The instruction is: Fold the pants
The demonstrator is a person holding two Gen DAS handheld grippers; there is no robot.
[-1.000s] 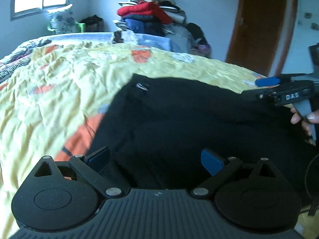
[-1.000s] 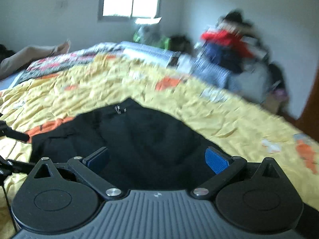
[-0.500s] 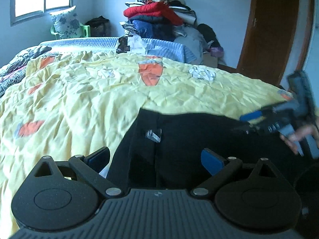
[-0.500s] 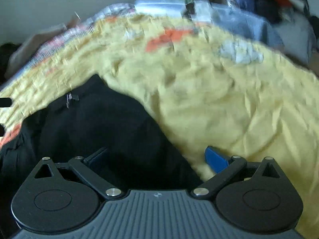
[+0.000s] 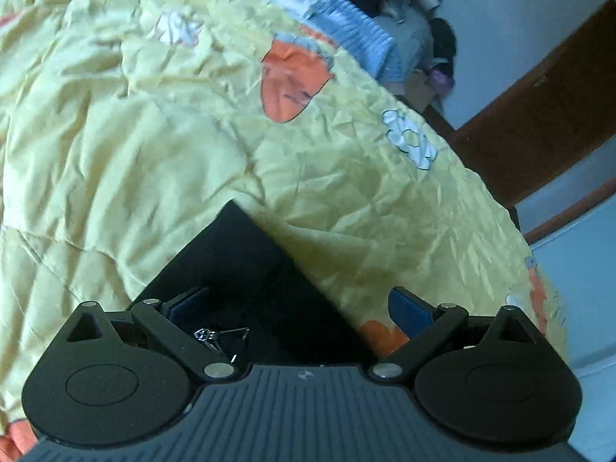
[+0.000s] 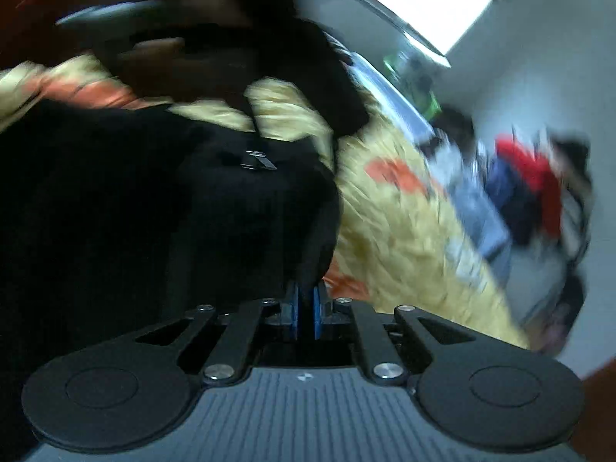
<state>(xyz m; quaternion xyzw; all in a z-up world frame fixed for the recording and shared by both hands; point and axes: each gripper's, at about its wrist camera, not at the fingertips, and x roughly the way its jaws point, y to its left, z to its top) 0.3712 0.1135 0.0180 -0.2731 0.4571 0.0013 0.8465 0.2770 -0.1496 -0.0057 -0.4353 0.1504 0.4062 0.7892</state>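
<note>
Right gripper (image 6: pixel 306 308) has its fingers clenched on a pinch of the black pants (image 6: pixel 154 211) at their edge; left gripper (image 5: pixel 298 308) fingers are released, straddling a corner of the pants (image 5: pixel 238 265) on the yellow quilt (image 5: pixel 154 154), gripping nothing. Likely step is securing the second hold before the fold: left should close on the corner itself, not the quilt, then both lift together so the fabric stays taut and doesn't bunch
</note>
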